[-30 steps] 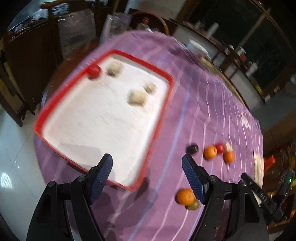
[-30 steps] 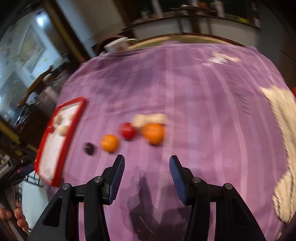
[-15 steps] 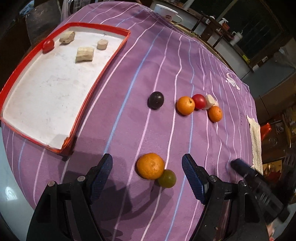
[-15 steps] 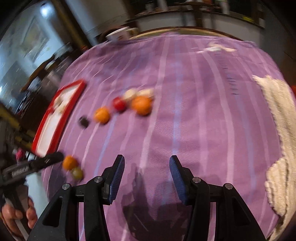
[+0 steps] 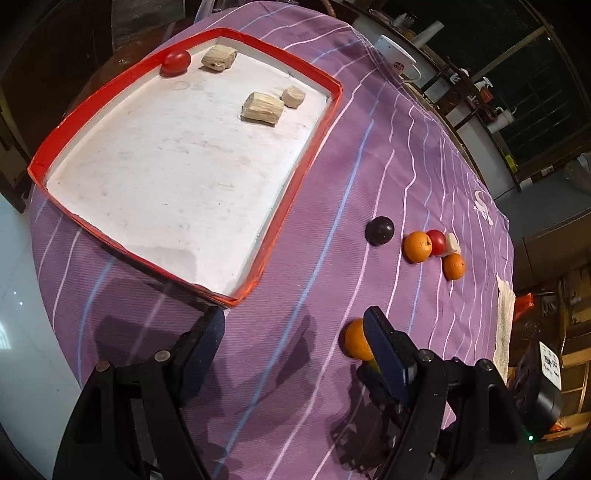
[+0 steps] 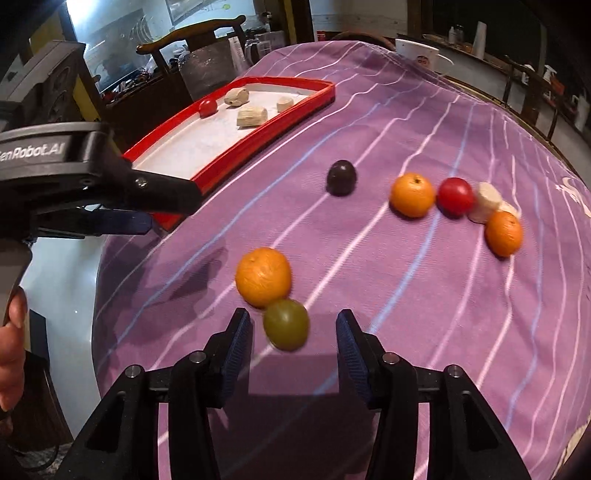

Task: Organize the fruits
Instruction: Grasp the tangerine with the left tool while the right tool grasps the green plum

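With the green grape (image 6: 286,324) sitting touching the orange (image 6: 263,277), lining up the wide-open right gripper (image 6: 294,341) around it, keeping the left gripper (image 5: 295,332) open too, hovering near the red tray (image 5: 295,177).

I take this for a home dining room: round table under a purple striped tablecloth (image 6: 424,122), carved wooden chair (image 6: 192,35) far left, cluttered sideboard far right.
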Available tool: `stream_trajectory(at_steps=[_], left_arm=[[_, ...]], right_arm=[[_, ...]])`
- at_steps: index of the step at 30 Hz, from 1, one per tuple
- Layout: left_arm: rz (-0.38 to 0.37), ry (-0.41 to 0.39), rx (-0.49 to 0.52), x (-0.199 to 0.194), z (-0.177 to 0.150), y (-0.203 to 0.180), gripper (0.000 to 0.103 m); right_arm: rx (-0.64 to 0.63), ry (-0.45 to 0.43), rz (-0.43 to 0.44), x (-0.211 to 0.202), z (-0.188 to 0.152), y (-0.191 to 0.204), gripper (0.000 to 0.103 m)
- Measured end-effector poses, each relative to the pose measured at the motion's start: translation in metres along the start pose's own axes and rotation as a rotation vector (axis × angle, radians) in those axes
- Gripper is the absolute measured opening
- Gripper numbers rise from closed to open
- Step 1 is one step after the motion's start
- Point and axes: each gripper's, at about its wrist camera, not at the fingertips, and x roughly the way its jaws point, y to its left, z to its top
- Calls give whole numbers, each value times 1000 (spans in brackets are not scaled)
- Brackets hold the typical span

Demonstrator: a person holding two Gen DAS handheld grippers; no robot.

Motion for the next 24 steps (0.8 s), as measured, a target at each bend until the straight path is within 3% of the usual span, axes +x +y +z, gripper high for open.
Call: stream_trajectory(at_steps=[3,10,18,24], left_arm=[[2,8,13,4,1,-3,78],[9,37,97,22,-3,-26,78],[34,4,360,28,-25,-73,78],[12,42,440,51,-39,-82,75]], right_arm=[[6,8,11,-1,1,-3,31],[121,-32,-38,-25,2,-32,28],[360,-31,-136,-44,-19,-100,29],[410,-69,-29,-58,-23,-106,30]])
